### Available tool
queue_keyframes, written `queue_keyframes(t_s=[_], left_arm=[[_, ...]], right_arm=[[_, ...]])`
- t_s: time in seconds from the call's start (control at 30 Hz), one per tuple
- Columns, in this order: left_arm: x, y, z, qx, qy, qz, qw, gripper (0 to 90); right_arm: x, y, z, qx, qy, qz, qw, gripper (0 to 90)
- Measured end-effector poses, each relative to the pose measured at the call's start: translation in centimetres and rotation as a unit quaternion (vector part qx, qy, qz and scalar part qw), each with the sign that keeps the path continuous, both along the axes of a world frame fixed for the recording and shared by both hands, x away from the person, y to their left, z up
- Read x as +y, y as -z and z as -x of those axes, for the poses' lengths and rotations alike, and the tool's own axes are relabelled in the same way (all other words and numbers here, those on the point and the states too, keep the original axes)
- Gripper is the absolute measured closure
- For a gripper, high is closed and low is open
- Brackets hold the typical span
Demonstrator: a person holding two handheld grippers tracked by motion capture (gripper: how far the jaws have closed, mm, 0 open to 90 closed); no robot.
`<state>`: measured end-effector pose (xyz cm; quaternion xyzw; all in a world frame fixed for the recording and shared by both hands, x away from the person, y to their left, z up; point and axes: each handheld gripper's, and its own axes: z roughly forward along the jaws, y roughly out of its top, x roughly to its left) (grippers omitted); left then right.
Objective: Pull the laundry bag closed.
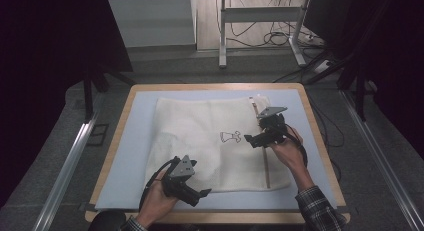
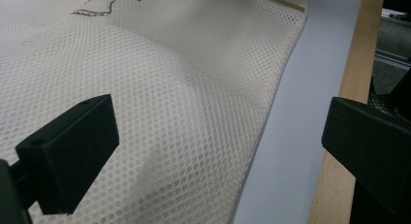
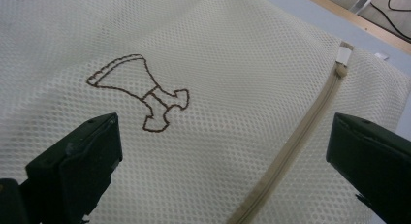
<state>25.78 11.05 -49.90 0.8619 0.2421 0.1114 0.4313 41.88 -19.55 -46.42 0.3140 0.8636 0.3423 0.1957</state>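
The mesh bag (image 1: pixel 210 141) lies flat across the blue mat (image 1: pixel 135 141) on the bench (image 1: pixel 320 136). The left tool (image 1: pixel 200 195) hovers at the bag's near edge, jaws wide apart — the right tool (image 1: pixel 256 140) sits over the bag between its stitched motif (image 3: pixel 140 93) and zipper (image 3: pixel 291 151), also gaping, gripping nothing.

You're working in a lab or test room: a wooden table (image 1: pixel 114 153) topped with a blue mat (image 1: pixel 132 141) stands on grey carpet, metal rails (image 1: pixel 70 158) flank it left and right, and loose cables (image 1: pixel 272 38) trail under a desk frame (image 1: pixel 260 28) at the upper middle.
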Motion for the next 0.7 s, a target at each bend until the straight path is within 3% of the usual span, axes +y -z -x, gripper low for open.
queue_keyframes(t_s=[0.27,0.7], left_arm=[[0.6,-0.1,0.1,-0.004,-0.009,-0.005,0.9999,0.0],[2.4,-0.4,0.5,-0.009,-0.03,-0.003,0.9995,0.0]], right_arm=[[0.1,-0.4,1.5,-0.002,-0.001,-0.019,0.9998,0.0],[0.1,-0.7,3.9,-0.011,-0.001,-0.024,0.9997,0.0]])
